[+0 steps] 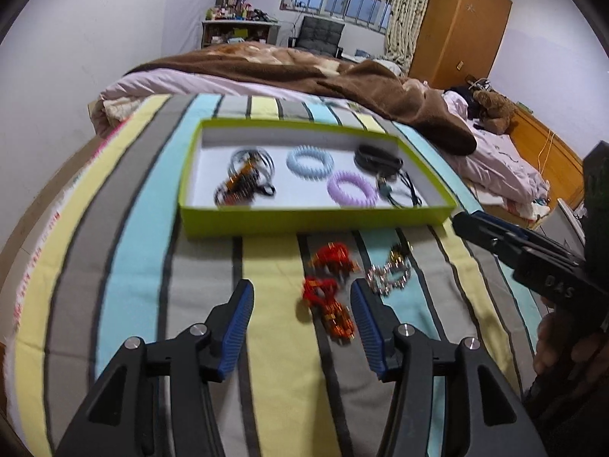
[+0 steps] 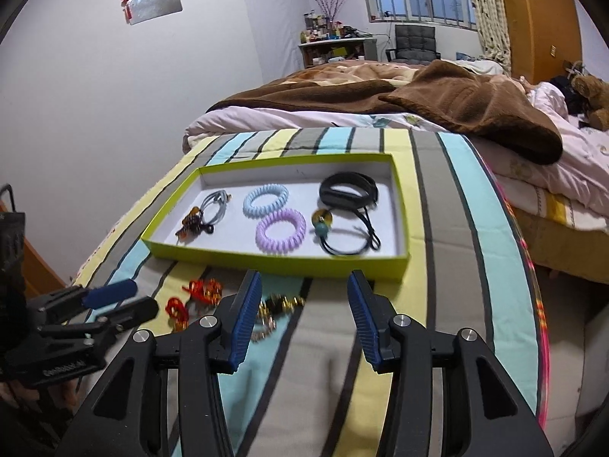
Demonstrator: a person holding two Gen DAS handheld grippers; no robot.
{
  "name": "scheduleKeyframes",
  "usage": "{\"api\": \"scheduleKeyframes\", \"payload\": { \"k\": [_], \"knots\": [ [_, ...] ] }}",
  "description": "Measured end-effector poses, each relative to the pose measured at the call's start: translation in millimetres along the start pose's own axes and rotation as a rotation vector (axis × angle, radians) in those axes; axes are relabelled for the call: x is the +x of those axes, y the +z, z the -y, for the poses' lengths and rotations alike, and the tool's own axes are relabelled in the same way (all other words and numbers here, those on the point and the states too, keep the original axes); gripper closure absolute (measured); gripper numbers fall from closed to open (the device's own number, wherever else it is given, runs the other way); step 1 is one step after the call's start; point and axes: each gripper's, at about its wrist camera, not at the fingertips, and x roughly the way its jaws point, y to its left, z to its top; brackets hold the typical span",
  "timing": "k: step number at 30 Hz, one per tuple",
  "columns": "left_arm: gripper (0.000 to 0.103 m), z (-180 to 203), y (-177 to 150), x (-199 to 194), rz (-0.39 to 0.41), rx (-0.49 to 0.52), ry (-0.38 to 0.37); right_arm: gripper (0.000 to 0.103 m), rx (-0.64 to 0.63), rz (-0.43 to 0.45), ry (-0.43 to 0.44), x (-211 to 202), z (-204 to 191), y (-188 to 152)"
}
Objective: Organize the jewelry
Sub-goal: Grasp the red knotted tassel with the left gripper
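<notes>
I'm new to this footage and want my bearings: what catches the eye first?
The lime-green tray on the striped blanket, holding blue and purple coil bands side by side. In front of it, red beaded pieces lie loose on the blanket, just ahead of the left gripper, jaws open.

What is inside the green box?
The green box holds a blue coil band, a purple coil band, a black strap, a bead cord, and grey loops with an amber clip. Anything under that tangle is hidden.
</notes>
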Motion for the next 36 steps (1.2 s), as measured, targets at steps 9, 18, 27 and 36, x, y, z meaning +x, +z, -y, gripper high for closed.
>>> {"api": "scheduleKeyframes", "payload": {
  "k": [9,18,27,36],
  "knots": [
    [0.048,15,-9,14,-0.033,-0.001,0.031,0.055,0.051,0.012,-0.002,-20,14,-23],
    [0.048,32,-11,27,-0.044,0.063,0.13,0.055,0.075,0.012,0.003,-25,22,-30],
    [0.064,32,-11,26,-0.04,0.08,0.158,0.055,0.081,0.006,0.004,-23,27,-32],
    [0.086,18,-15,18,-0.03,0.058,0.145,0.055,0.072,-0.021,-0.001,-14,24,-30]
  ]
}}
